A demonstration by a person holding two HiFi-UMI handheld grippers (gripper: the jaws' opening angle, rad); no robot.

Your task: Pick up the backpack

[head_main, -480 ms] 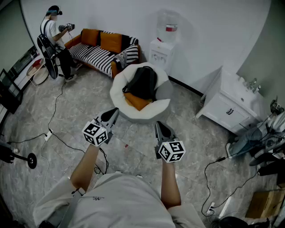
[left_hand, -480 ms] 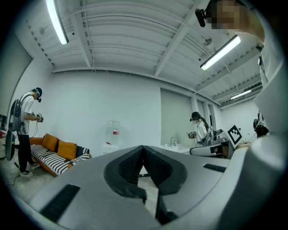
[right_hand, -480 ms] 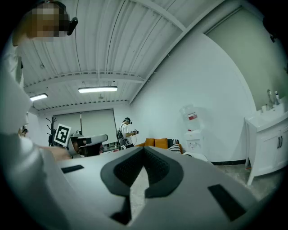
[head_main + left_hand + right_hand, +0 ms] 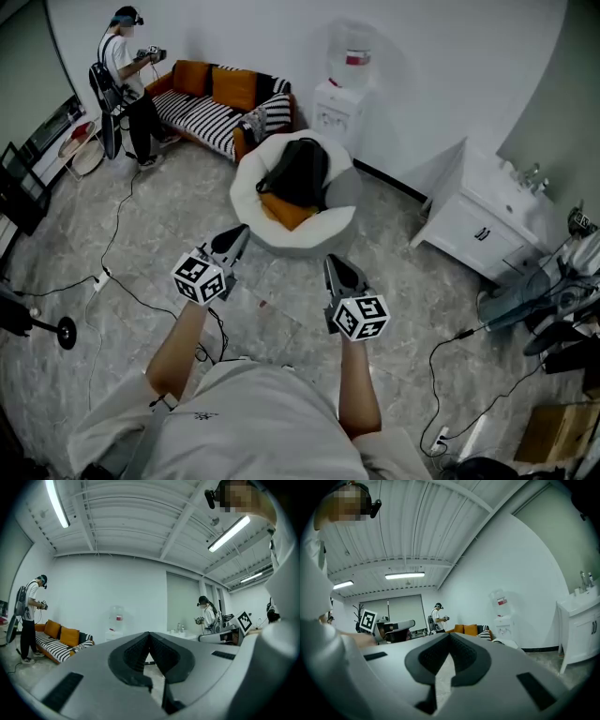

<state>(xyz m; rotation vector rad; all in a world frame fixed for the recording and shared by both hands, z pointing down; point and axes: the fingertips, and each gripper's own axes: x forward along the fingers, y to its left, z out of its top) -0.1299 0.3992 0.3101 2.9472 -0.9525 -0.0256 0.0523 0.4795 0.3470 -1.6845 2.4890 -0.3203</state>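
Observation:
A black backpack (image 4: 298, 172) lies on an orange cushion (image 4: 285, 211) in a round white chair (image 4: 246, 184), in the middle of the head view. My left gripper (image 4: 242, 231) is held level just short of the chair's near left rim, jaws shut and empty. My right gripper (image 4: 331, 263) hovers to the right, a little nearer to me, also shut with nothing in it. In the left gripper view the left gripper (image 4: 149, 634) shows closed tips against the room; in the right gripper view the right gripper (image 4: 450, 635) shows the same. The backpack is hidden in both gripper views.
A striped sofa (image 4: 217, 111) with orange cushions stands behind the chair, next to a water dispenser (image 4: 345, 89). Another person (image 4: 127, 82) stands at the far left. A white sink cabinet (image 4: 483, 220) is at right. Cables (image 4: 122, 281) run over the marble floor.
Both grippers have stayed almost where they were. The person by the sofa has shifted slightly to the right.

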